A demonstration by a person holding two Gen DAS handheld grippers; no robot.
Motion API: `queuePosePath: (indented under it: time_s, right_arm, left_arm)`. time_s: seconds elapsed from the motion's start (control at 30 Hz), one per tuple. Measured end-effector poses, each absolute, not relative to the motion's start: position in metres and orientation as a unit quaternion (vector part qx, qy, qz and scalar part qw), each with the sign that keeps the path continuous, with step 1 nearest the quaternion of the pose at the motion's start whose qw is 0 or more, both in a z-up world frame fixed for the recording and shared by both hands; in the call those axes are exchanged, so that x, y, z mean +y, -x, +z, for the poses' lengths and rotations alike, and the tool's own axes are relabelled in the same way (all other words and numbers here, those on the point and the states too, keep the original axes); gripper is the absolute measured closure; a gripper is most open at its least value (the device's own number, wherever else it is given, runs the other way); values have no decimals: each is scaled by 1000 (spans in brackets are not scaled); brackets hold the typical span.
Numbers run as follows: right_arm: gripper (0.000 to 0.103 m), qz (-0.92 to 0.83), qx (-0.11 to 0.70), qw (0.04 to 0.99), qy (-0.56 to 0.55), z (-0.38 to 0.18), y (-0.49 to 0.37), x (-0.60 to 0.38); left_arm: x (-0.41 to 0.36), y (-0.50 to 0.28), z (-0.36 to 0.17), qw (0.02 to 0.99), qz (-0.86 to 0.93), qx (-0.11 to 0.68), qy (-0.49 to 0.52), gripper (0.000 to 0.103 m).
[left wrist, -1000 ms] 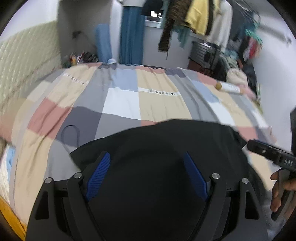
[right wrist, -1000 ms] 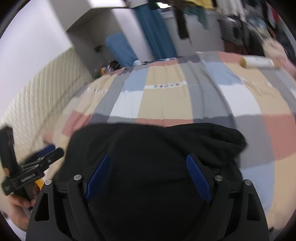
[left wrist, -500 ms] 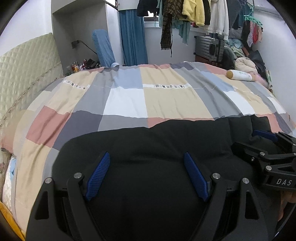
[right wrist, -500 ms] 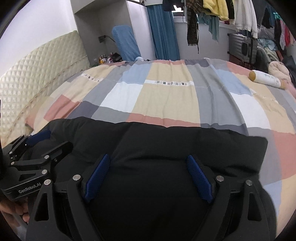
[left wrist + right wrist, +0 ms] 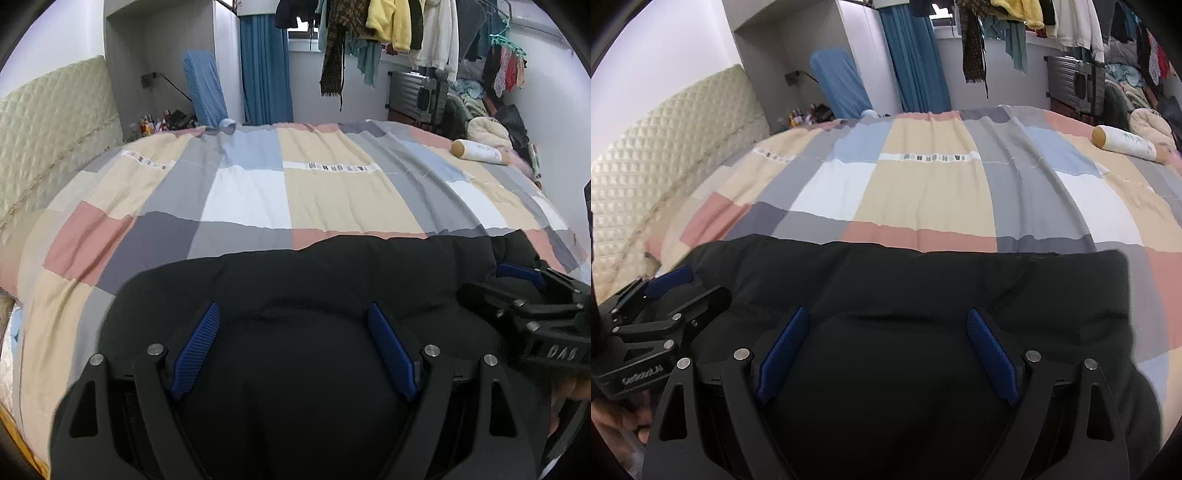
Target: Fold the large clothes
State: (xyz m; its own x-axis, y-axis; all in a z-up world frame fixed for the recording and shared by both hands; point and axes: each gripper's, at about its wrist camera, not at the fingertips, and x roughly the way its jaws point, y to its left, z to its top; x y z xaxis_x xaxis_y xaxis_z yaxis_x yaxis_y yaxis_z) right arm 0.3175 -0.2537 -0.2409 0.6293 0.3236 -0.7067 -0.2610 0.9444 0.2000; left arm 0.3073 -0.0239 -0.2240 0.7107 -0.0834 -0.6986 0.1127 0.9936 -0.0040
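Note:
A large black garment (image 5: 332, 280) lies on the near part of the patchwork bed cover (image 5: 280, 192); it also shows in the right wrist view (image 5: 923, 280), with a straight far edge and a corner at its right. My left gripper (image 5: 293, 328) is open, its blue pads wide apart low over the cloth. My right gripper (image 5: 886, 332) is open the same way. Each gripper shows in the other's view: the right one at the right edge of the left wrist view (image 5: 517, 284), the left one at the left edge of the right wrist view (image 5: 665, 291).
A white roll with a tan end (image 5: 476, 151) lies at the bed's far right. A quilted headboard (image 5: 48, 140) is on the left. Hanging clothes (image 5: 384, 26), a blue curtain (image 5: 266, 66) and a suitcase (image 5: 417, 96) stand beyond the bed.
The garment has come down flat onto the bed with its far edge straightened. Both grippers have lowered side by side onto it, and the views have steadied.

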Motion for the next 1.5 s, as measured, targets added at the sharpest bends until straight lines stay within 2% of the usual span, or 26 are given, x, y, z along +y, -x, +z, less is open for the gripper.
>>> queuePosePath:
  time_s: [0.23,0.3,0.57,0.77,0.83,0.9,0.93,0.97,1.0,1.07,1.1,1.17,1.33,1.5]
  right_arm:
    - [15,151,365,918,-39,-209,-270,-290]
    - [15,138,353,925,-34,-200,-255,-309]
    - [14,78,378,917,-97,-225,-230,-395]
    - [14,44,419,895,-149,-255,-239,-435]
    - [14,72,432,880,-183,-264,-243,-440]
    - [16,103,445,868,-195,-271,-244,-436]
    - [25,113,449,867,-185,-272,-244,-431]
    - [37,122,450,868,-171,-271,-242,-426]
    - [45,130,449,870,-156,-268,-239,-420]
    - [88,140,434,881,-128,-258,-229,-409]
    - [92,138,425,887,-115,-252,-224,-406]
    - [97,129,400,903,-92,-237,-213,-400]
    - [100,107,356,925,-79,-213,-182,-407]
    - [101,101,376,920,-34,-221,-165,-403]
  left_arm:
    - [18,-262,-196,934,-38,354,-6,13]
    - [45,-244,-191,938,-18,346,3,0]
    - [139,-199,-209,932,41,347,94,0]
    - [150,-199,-251,906,-16,381,185,1]
    - [143,-202,-256,901,-30,387,193,11]
    - [134,-202,-257,902,-48,386,190,30]
    - [132,-200,-254,904,-56,379,190,36]
    - [132,-197,-251,906,-64,373,193,50]
    - [134,-193,-248,906,-69,366,198,63]
    - [141,-185,-241,909,-79,348,216,81]
    - [143,-180,-236,910,-89,336,224,87]
    - [144,-171,-227,915,-98,321,224,91]
    - [158,-150,-217,912,-112,300,255,93]
    - [163,-140,-227,902,-103,332,256,94]
